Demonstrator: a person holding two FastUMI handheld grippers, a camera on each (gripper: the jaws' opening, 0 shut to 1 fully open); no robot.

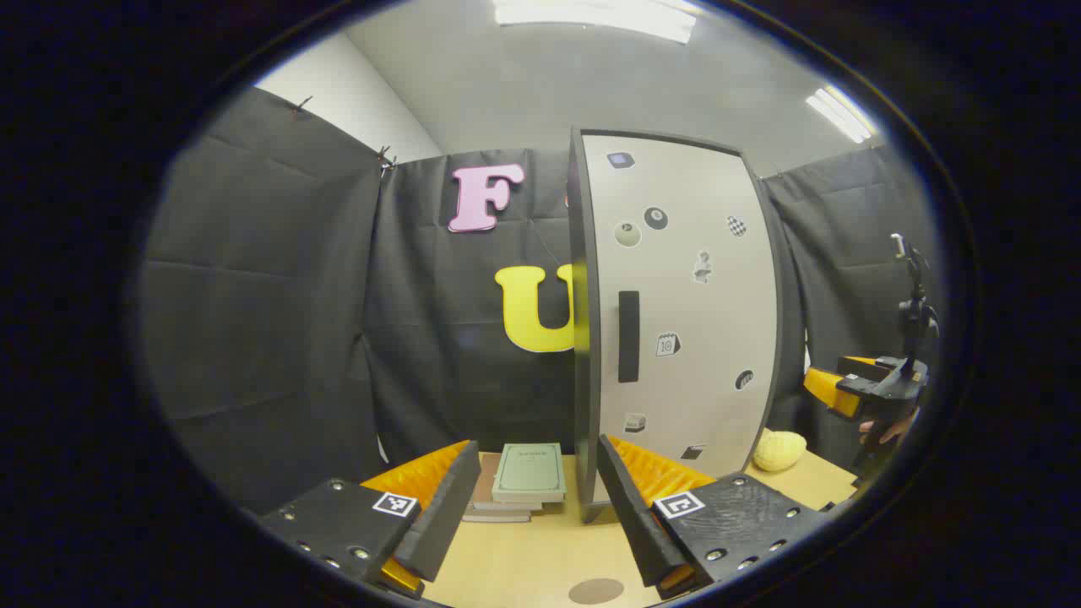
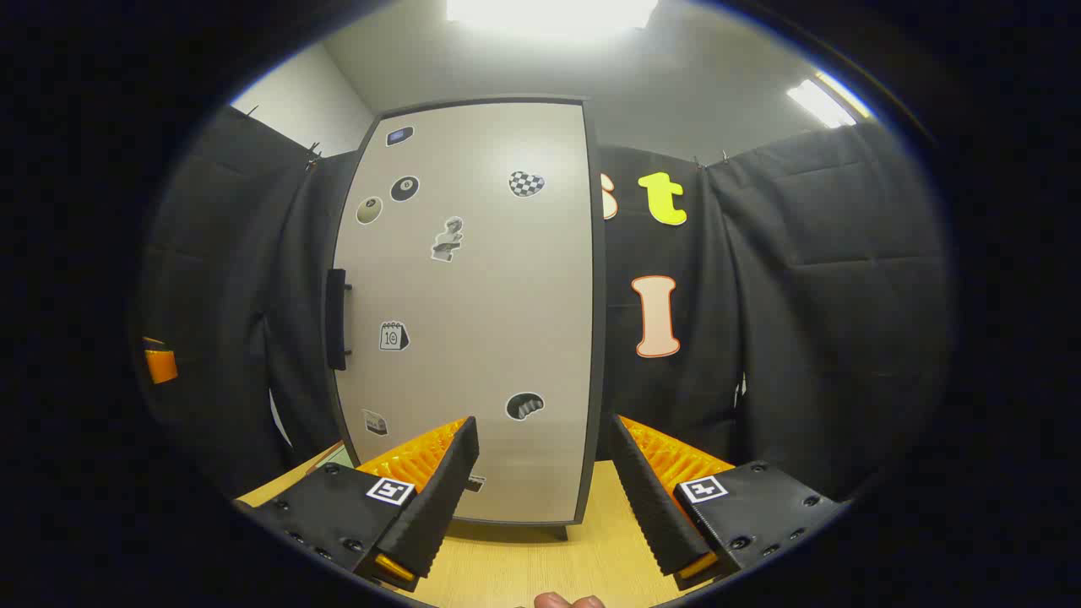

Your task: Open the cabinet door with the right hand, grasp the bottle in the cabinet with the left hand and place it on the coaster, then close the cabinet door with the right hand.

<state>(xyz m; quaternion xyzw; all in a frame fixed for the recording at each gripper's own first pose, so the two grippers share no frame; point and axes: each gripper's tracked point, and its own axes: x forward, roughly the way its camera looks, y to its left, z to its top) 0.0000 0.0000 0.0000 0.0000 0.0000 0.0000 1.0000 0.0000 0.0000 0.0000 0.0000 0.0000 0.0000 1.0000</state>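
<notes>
A tall pale cabinet (image 1: 692, 295) with a dark frame stands on the wooden table, its sticker-covered door (image 2: 473, 321) shut and hiding the inside. The dark bar handle (image 1: 628, 336) sits at the door's left edge (image 2: 336, 319). A round brown coaster (image 1: 595, 590) lies on the table close below my left gripper (image 1: 536, 445), which is open and empty, in front of the cabinet's left corner. My right gripper (image 2: 542, 422) is open and empty, facing the lower part of the door a little way off. The left gripper view shows it at the far right (image 1: 844, 388), held by a hand.
A small stack of books (image 1: 528, 477) lies on the table (image 1: 524, 566) left of the cabinet. A yellow lemon-like thing (image 1: 779, 450) rests beside the cabinet's right side. Black cloth walls close in behind and to both sides.
</notes>
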